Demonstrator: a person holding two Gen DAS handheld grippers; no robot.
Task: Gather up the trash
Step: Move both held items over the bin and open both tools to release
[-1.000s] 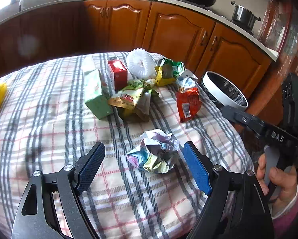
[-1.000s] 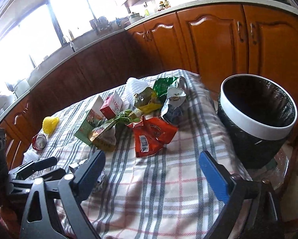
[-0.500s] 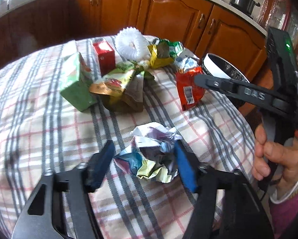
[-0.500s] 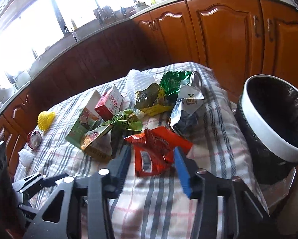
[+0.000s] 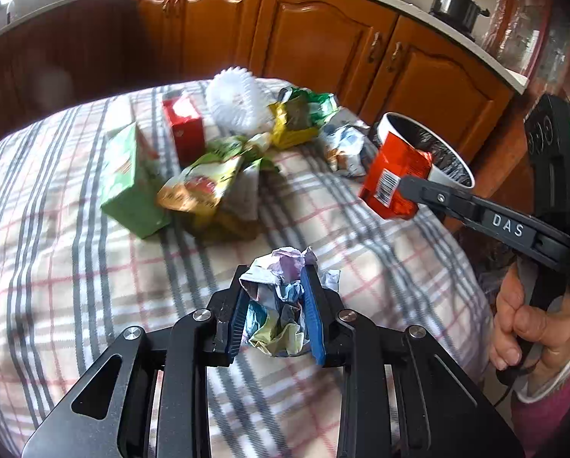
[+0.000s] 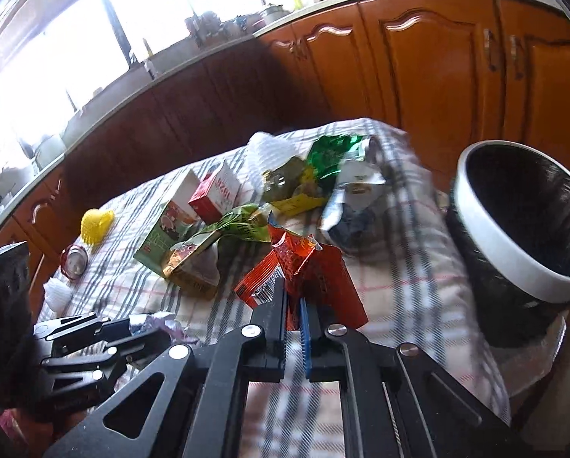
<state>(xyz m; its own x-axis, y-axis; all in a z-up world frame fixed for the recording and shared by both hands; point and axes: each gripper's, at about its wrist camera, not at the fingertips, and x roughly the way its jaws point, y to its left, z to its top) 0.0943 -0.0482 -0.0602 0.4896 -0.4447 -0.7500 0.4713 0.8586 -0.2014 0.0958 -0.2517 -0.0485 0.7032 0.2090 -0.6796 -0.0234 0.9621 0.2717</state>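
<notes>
My left gripper (image 5: 275, 286) is shut on a crumpled ball of coloured paper (image 5: 281, 297) just above the plaid tablecloth (image 5: 56, 267). My right gripper (image 6: 293, 299) is shut on a red snack wrapper (image 6: 304, 267) and holds it lifted off the table; in the left wrist view the wrapper (image 5: 395, 179) hangs in front of the bin. The black bin with a white rim (image 6: 521, 236) stands beside the table at the right, also in the left wrist view (image 5: 426, 145).
More trash lies mid-table: a green carton (image 5: 128, 179), a red carton (image 5: 182, 129), a white foam net (image 5: 239, 103), green and yellow wrappers (image 5: 300, 118), a silver pouch (image 5: 346, 149). A yellow net (image 6: 96, 221) and a can (image 6: 73, 263) lie far left. Wooden cabinets behind.
Both grippers have shut: the left on the crumpled paper ball, the right on the red wrapper. The right gripper has lifted the wrapper off the table toward the bin.
</notes>
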